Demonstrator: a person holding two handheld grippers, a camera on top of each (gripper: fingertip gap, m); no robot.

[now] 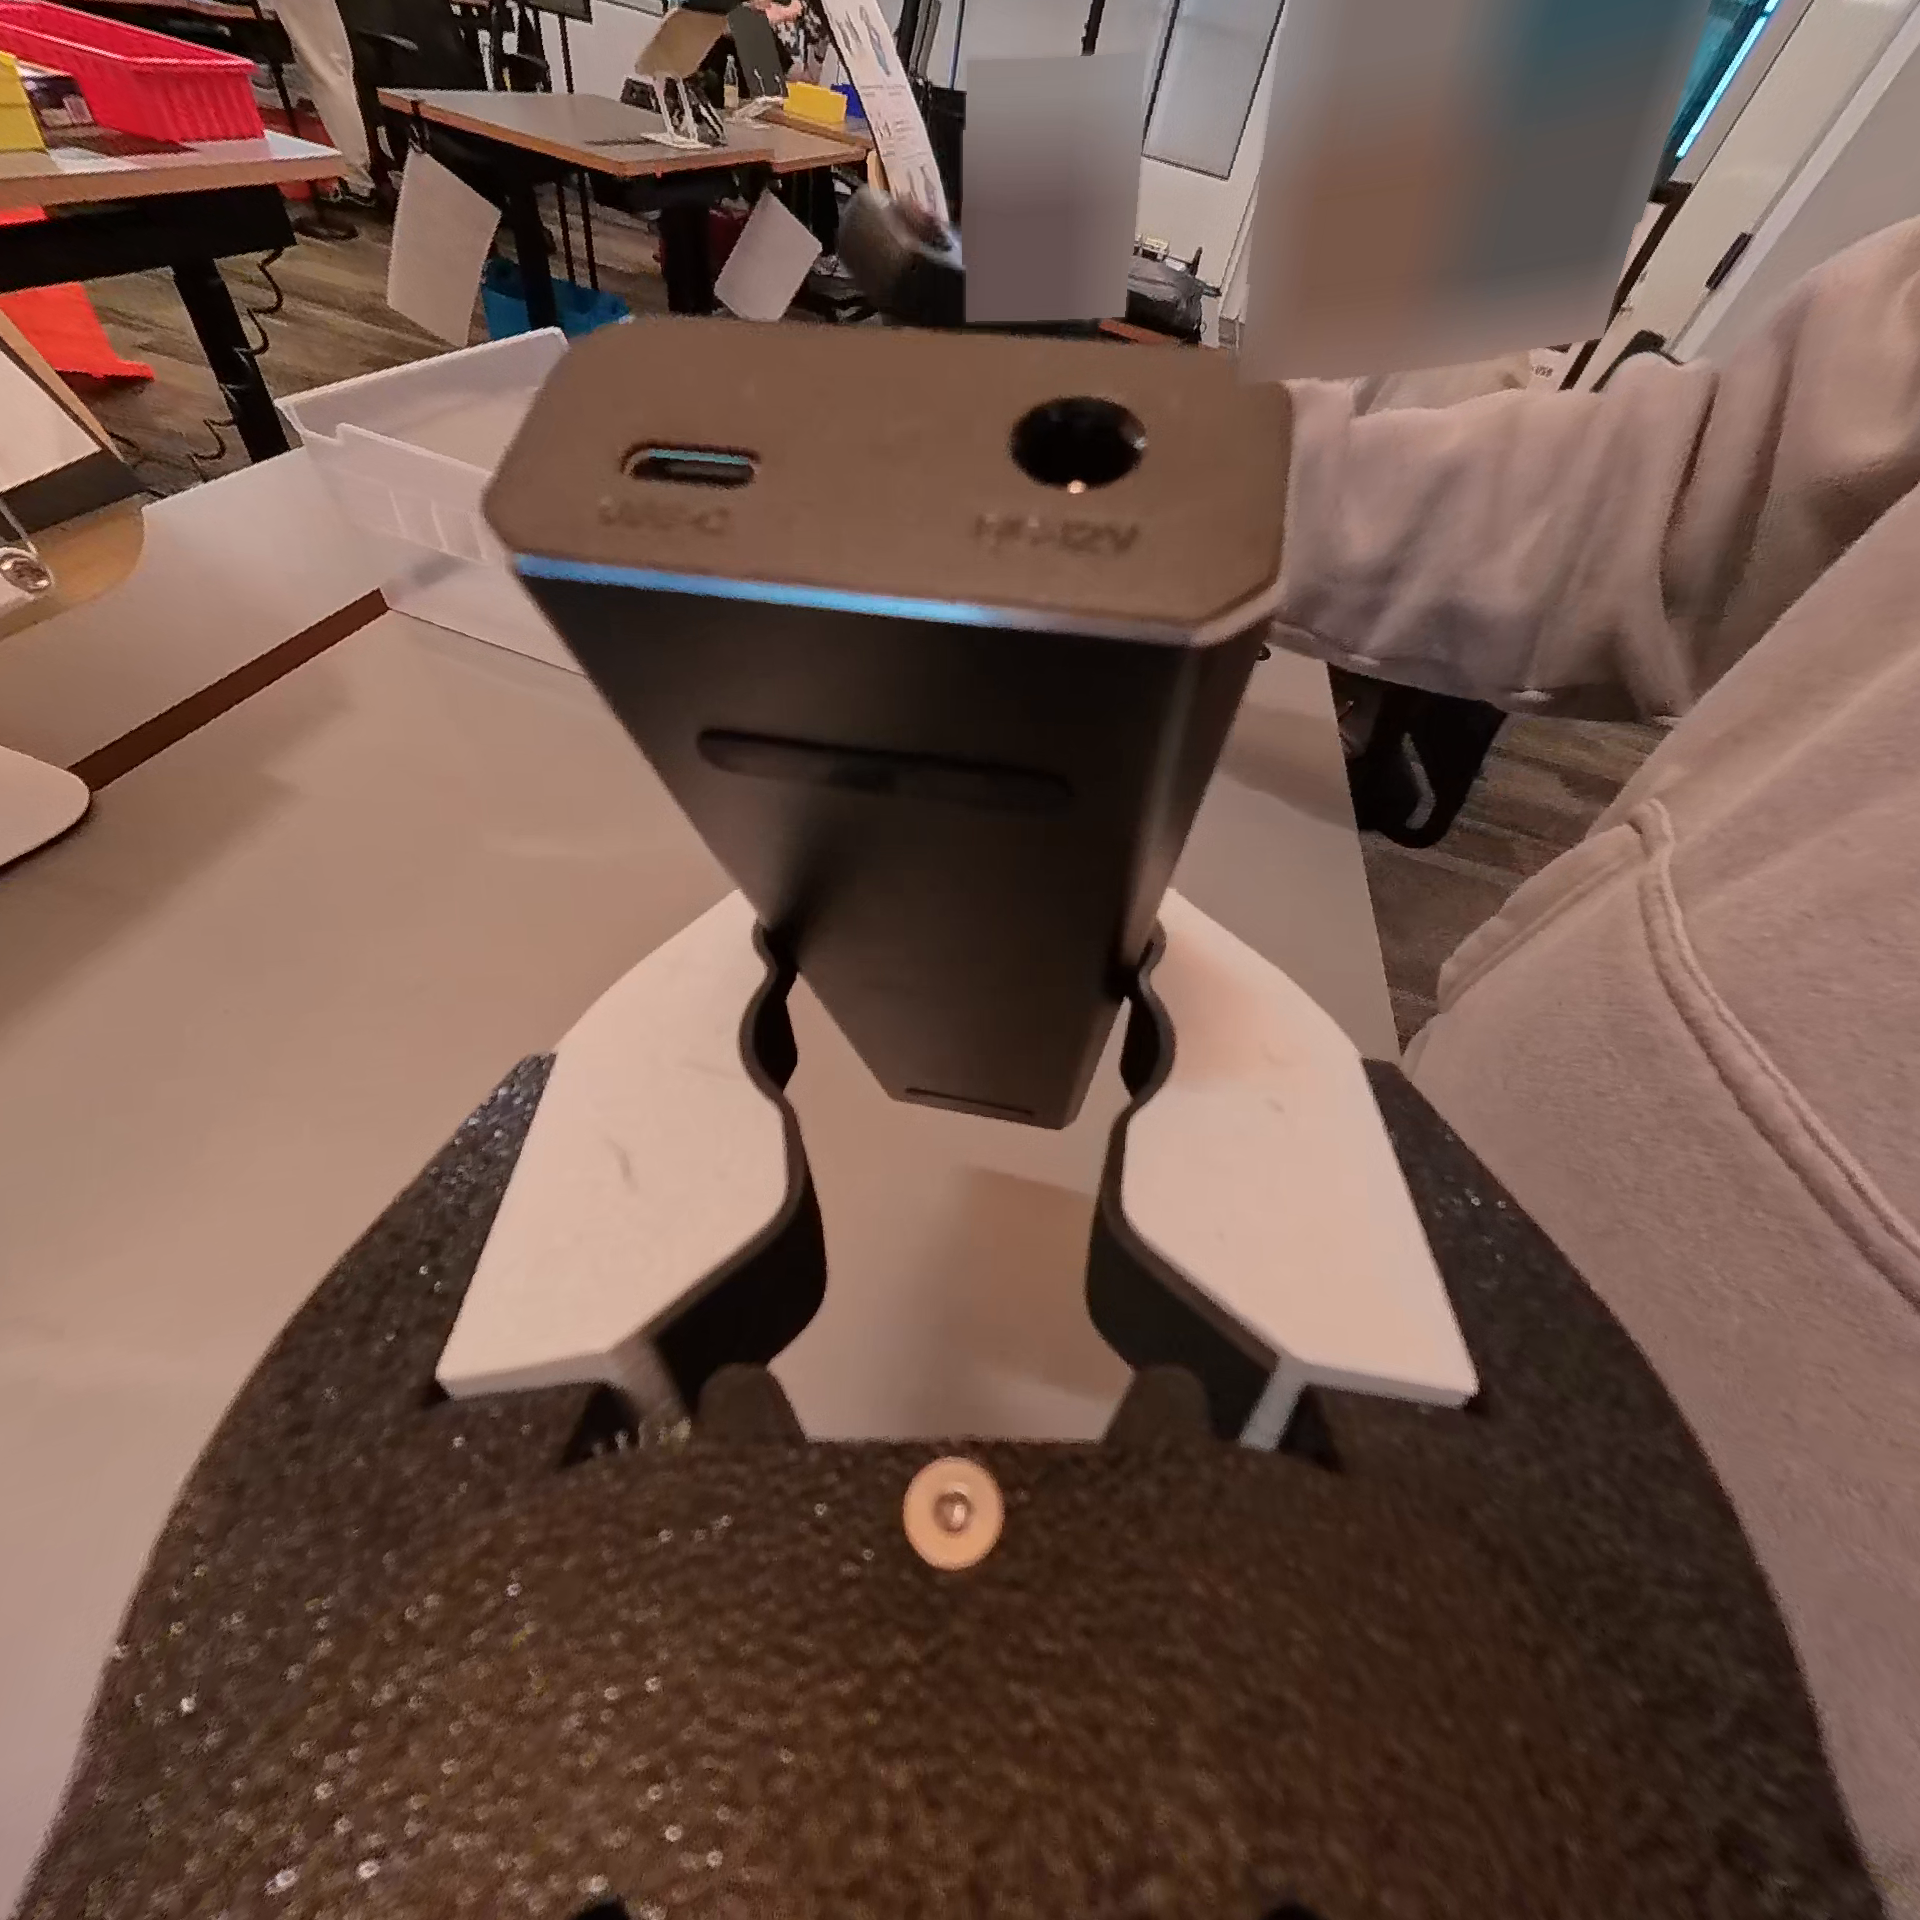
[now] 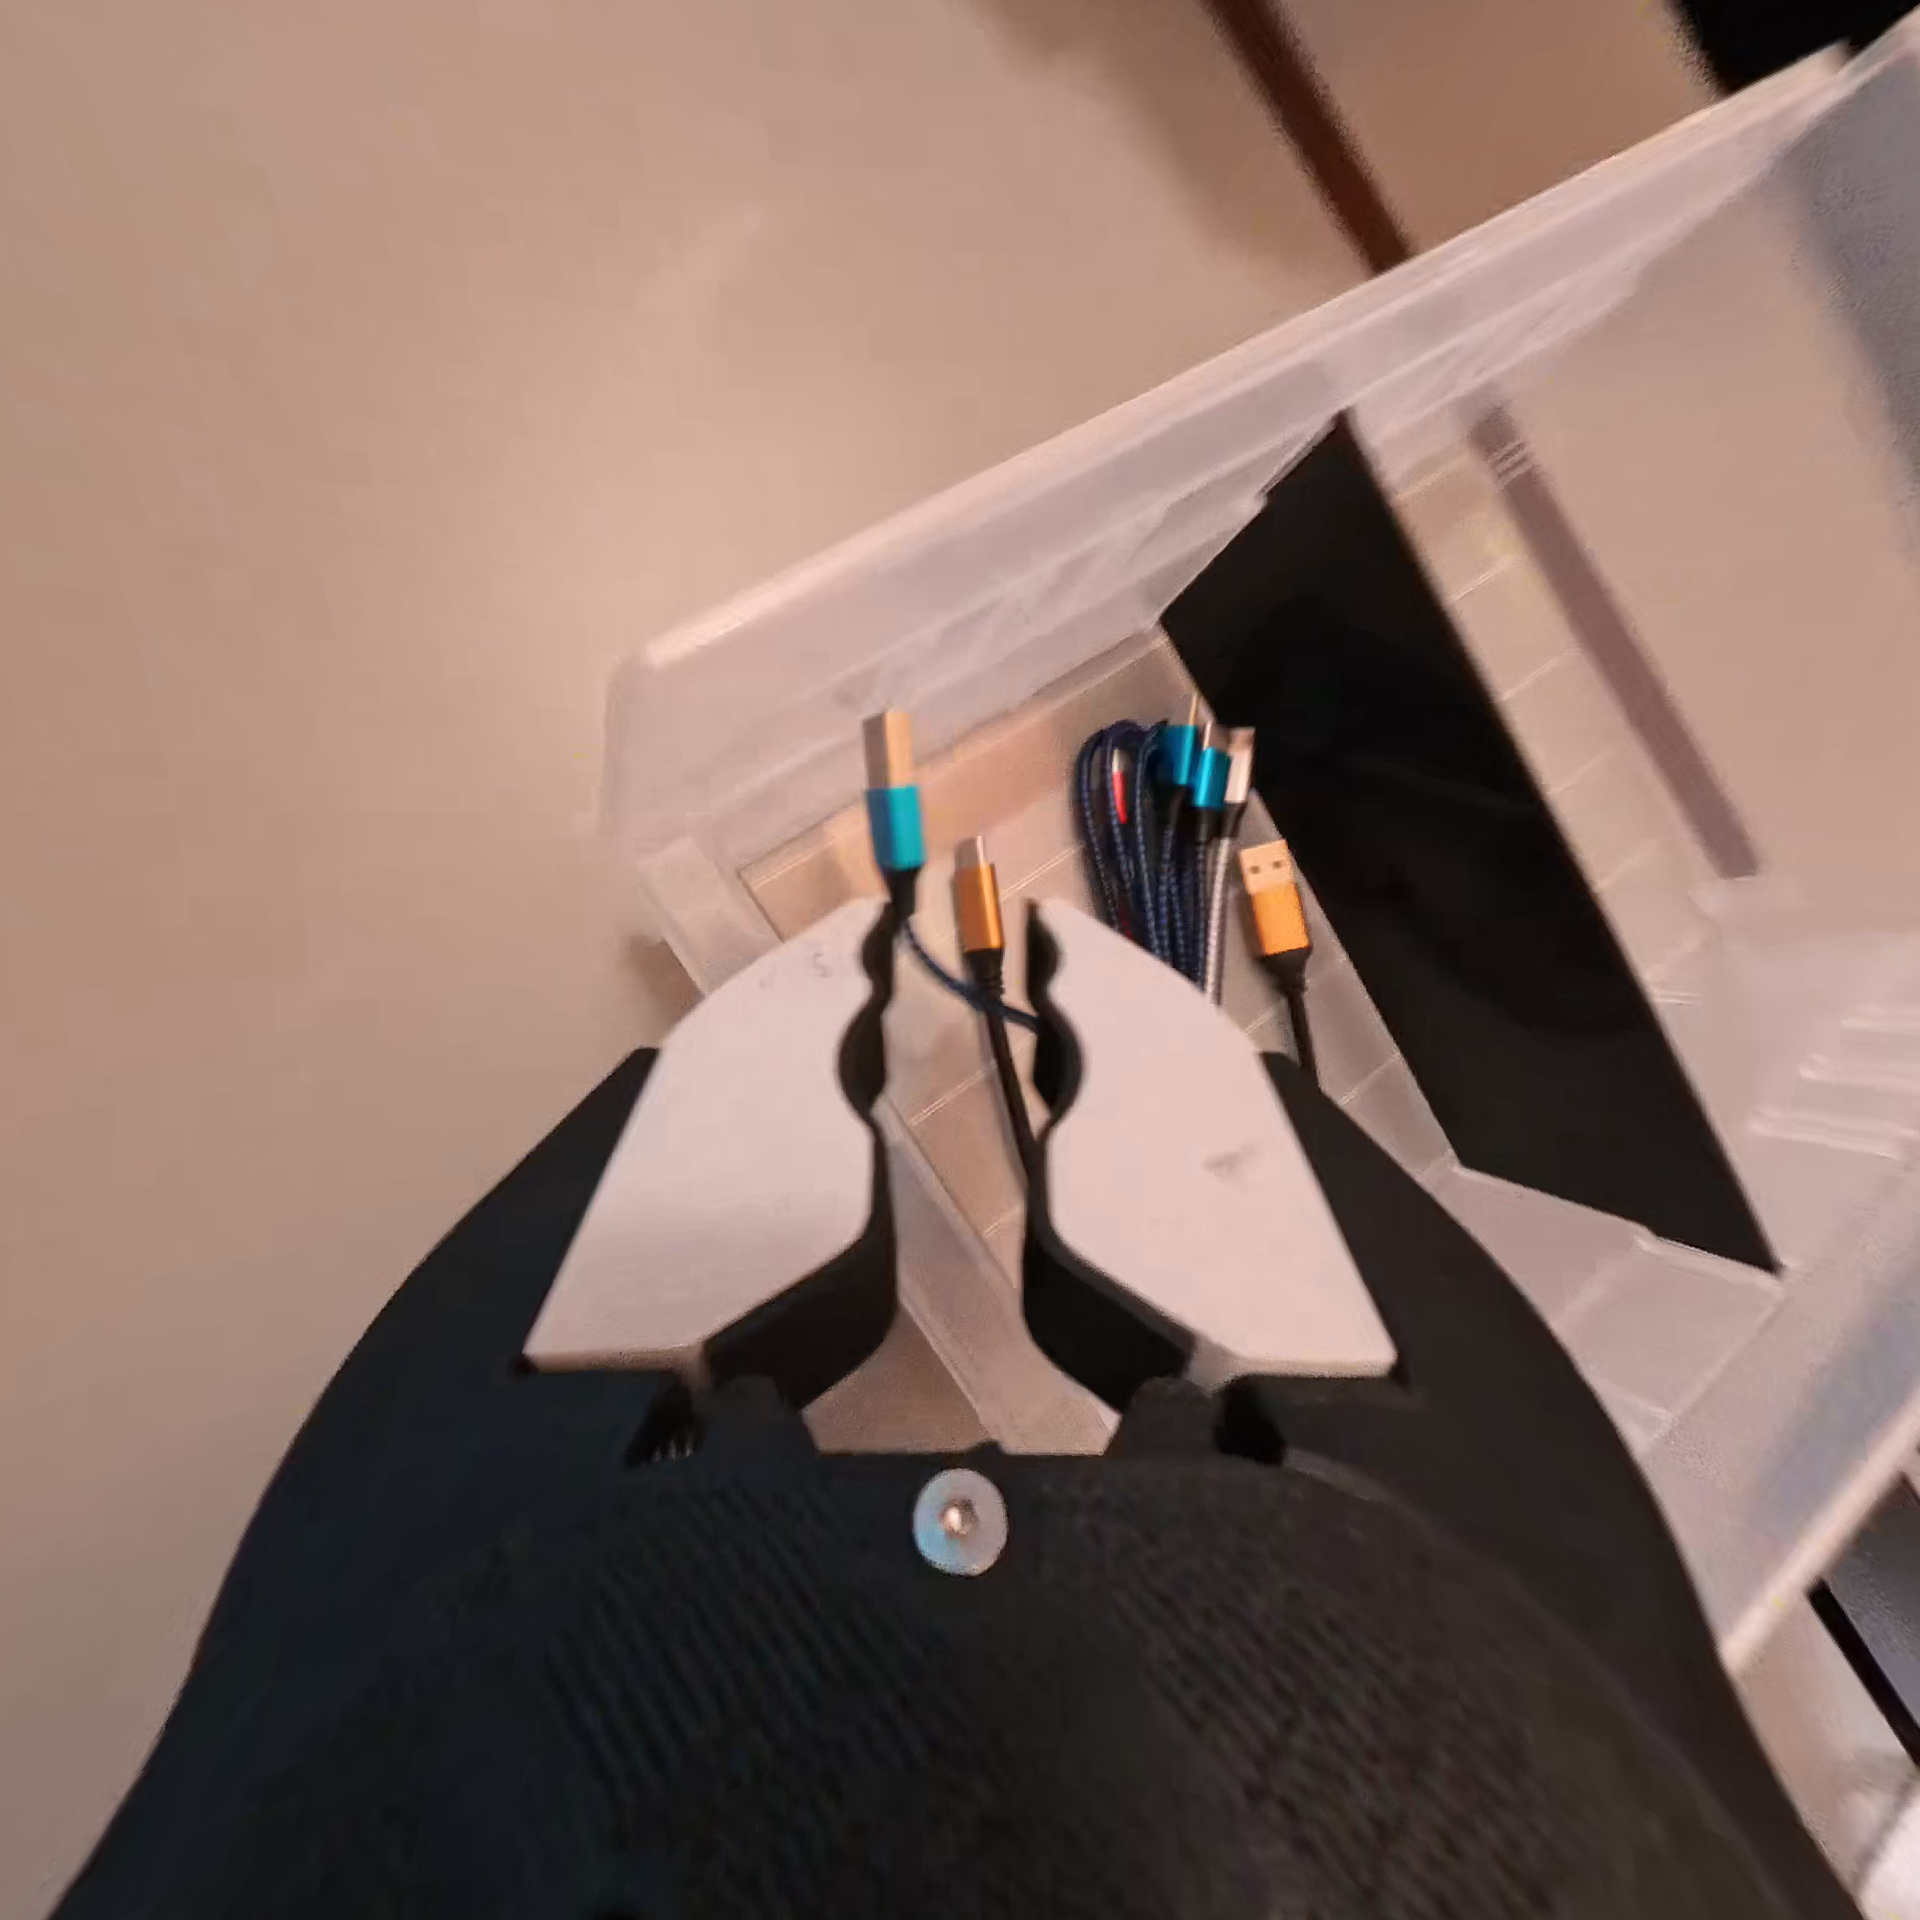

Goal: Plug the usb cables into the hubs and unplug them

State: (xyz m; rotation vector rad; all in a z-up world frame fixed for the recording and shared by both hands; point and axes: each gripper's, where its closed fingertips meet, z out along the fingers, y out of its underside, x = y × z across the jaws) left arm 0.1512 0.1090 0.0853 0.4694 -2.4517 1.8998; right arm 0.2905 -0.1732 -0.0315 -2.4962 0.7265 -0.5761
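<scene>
My left gripper (image 1: 951,951) is shut on a dark grey USB hub (image 1: 904,748) and holds it upright above the table. The hub's end face points at the camera and shows an oval port (image 1: 689,468) and a round socket (image 1: 1078,449). My right gripper (image 2: 956,920) is open over a clear plastic bin (image 2: 1039,561). A blue-shelled USB plug (image 2: 891,800) and an orange-shelled plug (image 2: 980,909) show just past its fingertips. Their cables run down between the jaws, unclamped. A bundle of blue braided cables (image 2: 1164,831) and another orange plug (image 2: 1276,904) lie to the right.
A large black flat object (image 2: 1403,831) lies in the bin beside the cables. The bin (image 1: 416,447) stands at the far left of the grey table (image 1: 312,883). A person's sleeve (image 1: 1558,520) and body are on the right. Other tables and red crates stand behind.
</scene>
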